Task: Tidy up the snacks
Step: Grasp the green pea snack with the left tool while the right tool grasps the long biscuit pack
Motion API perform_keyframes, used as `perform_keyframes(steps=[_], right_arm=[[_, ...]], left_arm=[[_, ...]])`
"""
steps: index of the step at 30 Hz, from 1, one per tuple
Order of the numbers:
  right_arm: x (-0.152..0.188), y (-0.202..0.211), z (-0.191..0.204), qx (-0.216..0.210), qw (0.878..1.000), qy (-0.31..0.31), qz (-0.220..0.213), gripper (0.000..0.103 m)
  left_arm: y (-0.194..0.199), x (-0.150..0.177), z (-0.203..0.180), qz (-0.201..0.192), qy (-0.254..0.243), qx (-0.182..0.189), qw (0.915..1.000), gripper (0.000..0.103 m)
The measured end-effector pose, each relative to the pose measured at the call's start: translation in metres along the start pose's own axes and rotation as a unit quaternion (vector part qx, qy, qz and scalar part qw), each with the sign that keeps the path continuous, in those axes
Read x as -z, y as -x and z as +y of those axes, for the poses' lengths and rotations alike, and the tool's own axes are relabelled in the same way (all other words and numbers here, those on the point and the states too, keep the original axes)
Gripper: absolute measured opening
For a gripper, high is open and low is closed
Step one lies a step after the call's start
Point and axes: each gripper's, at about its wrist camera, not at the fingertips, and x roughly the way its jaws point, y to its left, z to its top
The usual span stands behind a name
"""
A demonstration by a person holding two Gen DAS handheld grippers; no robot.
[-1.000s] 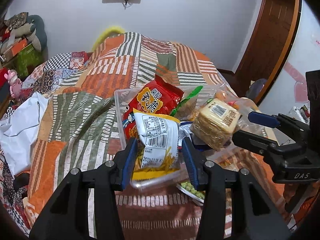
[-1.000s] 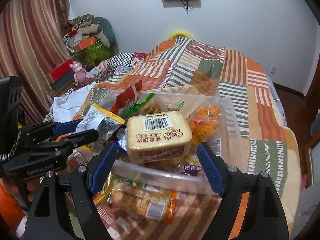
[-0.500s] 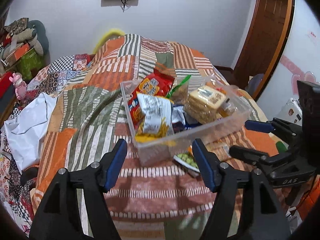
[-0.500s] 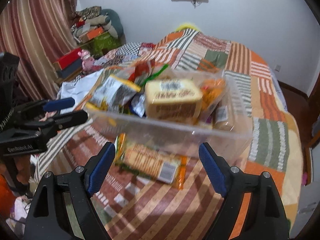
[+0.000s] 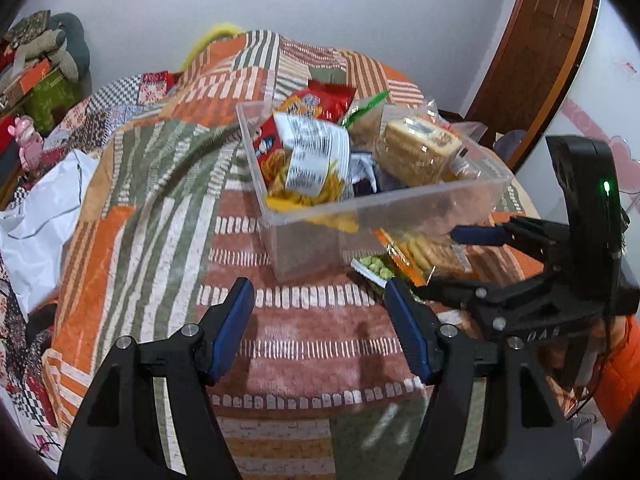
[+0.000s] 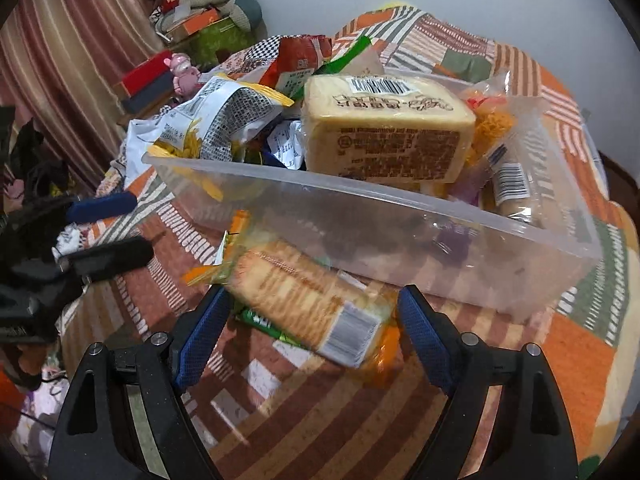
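From my left wrist camera, my left gripper hangs over the striped orange, green and brown patchwork quilt with its blue-padded jaws spread; they have just been opening, and nothing but bedspread lies between them. Ahead of it sits the clear rectangular plastic bin, packed with snacks: a yellow chip bag with a white printed label at the near left, a red foil snack bag behind it, and a clear-wrapped block of pale crackers on the right. Just outside the bin's near wall lie an orange-edged clear sleeve of round biscuits and, beside it, a small pack of green peas. My right gripper reaches in from the right, one blue pad above the biscuit sleeve and its other finger below.

From my right wrist camera, my right gripper is wide, its pads standing either side of the biscuit sleeve lying on the quilt; I cannot tell whether either pad touches the wrapper. A green wrapper pokes out from under the sleeve. The bin is just behind, touching the sleeve's far end, with the cracker block on top and the yellow chip bag to its left. My left gripper shows at the left edge, open.
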Motion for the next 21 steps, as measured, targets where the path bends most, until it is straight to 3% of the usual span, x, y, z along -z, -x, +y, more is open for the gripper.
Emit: perform_keyframes(steps=[3, 7, 9, 12, 21], right_arm=[[0.001, -0.005, -0.005, -0.023, 1.0, -0.009, 0.006, 0.083], [0.004, -0.001, -0.004, -0.04, 0.999, -0.004, 0.002, 0.066], [0.007, 0.003, -0.002, -0.03, 1.0, 0.005, -0.003, 0.064], [0.017, 0.009, 0.001, -0.027, 1.0, 0.014, -0.004, 0.051], [0.035, 0.042, -0.025, 0.004, 0.999, -0.024, -0.042, 0.04]], left_arm=[[-0.006, 0.003, 0.0, 0.01, 0.001, 0.005, 0.9999, 0.068], [-0.01, 0.006, -0.005, 0.018, -0.001, 0.013, 0.9997, 0.068], [-0.013, 0.007, -0.009, 0.022, -0.004, 0.015, 0.9996, 0.067], [-0.016, 0.008, -0.016, 0.025, -0.01, 0.022, 0.9994, 0.068], [-0.026, 0.002, -0.042, 0.032, -0.037, 0.039, 0.998, 0.071]])
